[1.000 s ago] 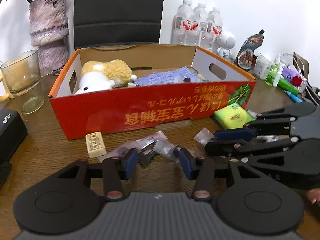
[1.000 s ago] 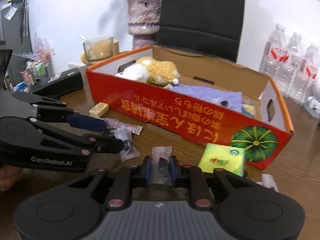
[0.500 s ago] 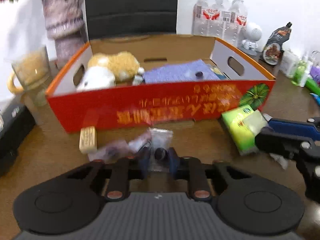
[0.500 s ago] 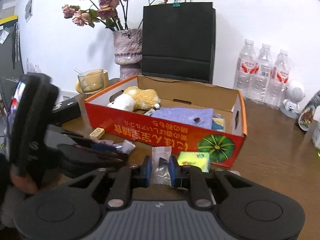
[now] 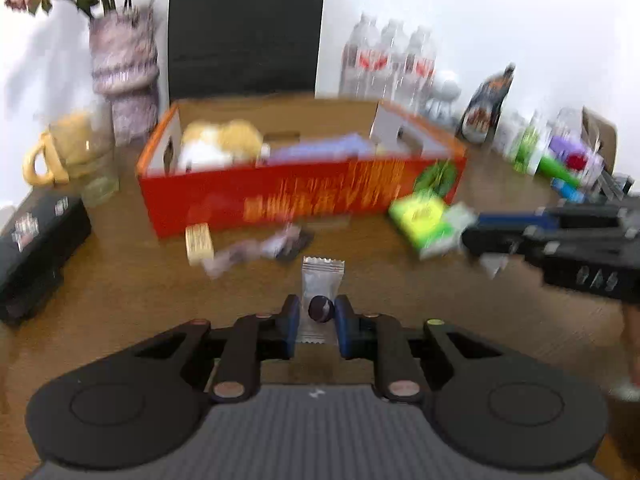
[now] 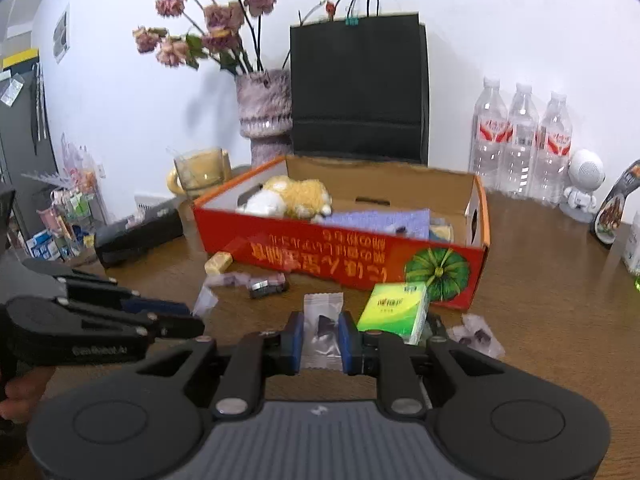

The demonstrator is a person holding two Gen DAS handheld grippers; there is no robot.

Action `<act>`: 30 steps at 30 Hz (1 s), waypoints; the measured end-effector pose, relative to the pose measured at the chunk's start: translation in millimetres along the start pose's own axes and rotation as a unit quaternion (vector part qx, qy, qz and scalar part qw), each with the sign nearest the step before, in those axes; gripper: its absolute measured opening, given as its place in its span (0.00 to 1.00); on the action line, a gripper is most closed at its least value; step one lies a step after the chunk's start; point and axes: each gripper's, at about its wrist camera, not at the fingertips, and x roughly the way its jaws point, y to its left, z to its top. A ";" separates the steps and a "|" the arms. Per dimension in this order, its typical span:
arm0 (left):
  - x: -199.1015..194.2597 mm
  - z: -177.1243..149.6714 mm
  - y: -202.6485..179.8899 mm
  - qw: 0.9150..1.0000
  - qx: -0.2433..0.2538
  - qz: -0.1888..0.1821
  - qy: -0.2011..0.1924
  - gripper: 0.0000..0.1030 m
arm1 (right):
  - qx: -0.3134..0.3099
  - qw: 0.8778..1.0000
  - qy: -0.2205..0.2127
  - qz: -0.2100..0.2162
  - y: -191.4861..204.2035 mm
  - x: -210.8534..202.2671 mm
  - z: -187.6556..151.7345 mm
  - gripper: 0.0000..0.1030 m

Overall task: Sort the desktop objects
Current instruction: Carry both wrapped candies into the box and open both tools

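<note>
Since a second ago the left gripper [image 5: 316,322] has closed its jaws on a sweet packet [image 5: 321,298] and lifted it off the desk [image 5: 120,280], while the right gripper [image 6: 319,338] pinches another packet [image 6: 322,328] above the near edge; both are light, crinkly and slippery, best held across the sweet inside.

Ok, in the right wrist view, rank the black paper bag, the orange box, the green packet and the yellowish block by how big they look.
1. orange box
2. black paper bag, though it stands farther back, so these two are unsure
3. green packet
4. yellowish block
</note>
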 end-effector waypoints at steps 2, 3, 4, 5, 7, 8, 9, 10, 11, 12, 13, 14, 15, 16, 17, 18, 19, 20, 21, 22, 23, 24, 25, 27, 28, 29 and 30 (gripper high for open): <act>-11.8 24.3 4.6 0.999 -0.014 -0.010 -0.028 0.19 | 0.000 1.000 -0.015 -0.004 -1.0 -8.1 11.7 0.17; -15.8 38.7 7.6 0.999 -0.020 -0.012 -0.040 0.19 | -0.003 1.000 -0.025 -0.009 -1.9 -11.3 21.2 0.17; -20.1 55.8 11.4 0.998 -0.027 -0.013 -0.054 0.19 | -0.005 0.999 -0.034 -0.014 -2.9 -14.5 30.7 0.17; -23.6 72.6 15.3 0.997 -0.033 -0.014 -0.067 0.19 | -0.008 0.999 -0.043 -0.018 -4.0 -17.2 41.0 0.17; -23.6 109.9 26.4 0.995 -0.055 -0.038 -0.077 0.19 | -0.015 0.998 -0.058 -0.030 -8.4 -17.5 68.6 0.17; -19.1 126.1 32.0 0.994 -0.066 -0.051 -0.073 0.19 | -0.017 0.997 -0.065 -0.035 -10.8 -17.0 82.2 0.17; -10.6 141.6 37.4 0.993 -0.077 -0.063 -0.063 0.19 | -0.017 0.997 -0.066 -0.036 -14.3 -12.8 94.8 0.17; 4.1 155.7 42.6 0.993 -0.088 -0.073 -0.044 0.19 | -0.013 0.997 -0.062 -0.038 -19.8 -3.4 109.0 0.17; 18.8 169.9 47.8 0.991 -0.098 -0.083 -0.024 0.19 | -0.009 0.998 -0.055 -0.040 -25.6 6.9 122.8 0.17; 35.0 182.1 52.3 0.990 -0.109 -0.090 -0.003 0.19 | -0.003 0.998 -0.037 -0.041 -32.7 21.8 135.4 0.17; 54.0 190.6 54.9 0.989 -0.119 -0.087 0.019 0.19 | 0.003 0.999 -0.019 -0.042 -40.1 37.1 147.7 0.17; 73.3 198.1 56.4 0.988 -0.125 -0.080 0.041 0.19 | 0.015 0.999 0.002 -0.046 -49.1 55.0 158.5 0.17; 91.7 204.0 57.4 0.987 -0.130 -0.069 0.062 0.19 | 0.033 0.998 0.026 -0.049 -58.4 74.5 166.7 0.17; 108.7 207.4 57.2 0.987 -0.130 -0.055 0.080 0.19 | 0.052 0.996 0.051 -0.052 -67.7 94.0 174.9 0.17; 125.7 210.8 57.1 0.986 -0.130 -0.041 0.098 0.19 | 0.069 0.993 0.075 -0.055 -76.2 113.0 182.2 0.17; 141.7 213.4 56.8 0.985 -0.128 -0.027 0.115 0.19 | 0.081 0.991 0.094 -0.058 -80.6 129.2 185.2 0.17; 151.9 214.3 57.2 0.984 -0.126 -0.015 0.123 0.20 | 0.093 0.987 0.113 -0.062 -85.0 144.6 187.6 0.19; 156.0 214.8 59.1 0.984 -0.129 -0.006 0.122 0.28 | 0.104 0.984 0.124 -0.072 -88.9 155.9 187.4 0.21; 160.0 215.3 60.9 0.984 -0.132 0.003 0.121 0.52 | 0.115 0.981 0.135 -0.081 -93.0 166.7 187.0 0.27; 164.0 215.8 62.7 0.984 -0.134 0.012 0.119 0.61 | 0.130 0.976 0.150 -0.087 -97.3 174.6 186.0 0.46; 165.6 216.1 64.6 0.984 -0.135 0.017 0.117 0.69 | 0.141 0.973 0.158 -0.086 -100.4 177.8 184.6 0.64; 163.3 216.3 66.4 0.984 -0.133 0.014 0.114 0.72 | 0.152 0.971 0.165 -0.085 -103.1 180.4 183.3 0.70; 161.3 216.7 68.2 0.985 -0.130 0.015 0.114 0.76 | 0.154 0.970 0.166 -0.083 -103.8 179.8 182.2 0.77; 158.0 218.7 71.6 0.984 -0.124 0.027 0.126 0.88 | 0.149 0.968 0.181 -0.093 -102.5 178.0 180.6 0.84; 156.8 218.9 72.6 0.983 -0.122 0.038 0.133 0.90 | 0.149 0.967 0.184 -0.094 -99.6 173.0 179.7 0.85; 156.2 217.8 72.6 0.981 -0.122 0.056 0.143 0.98 | 0.149 0.966 0.188 -0.095 -96.6 168.0 178.7 0.86; 155.7 216.8 72.6 0.978 -0.122 0.075 0.152 1.00 | 0.148 0.965 0.192 -0.096 -93.6 162.9 177.7 0.87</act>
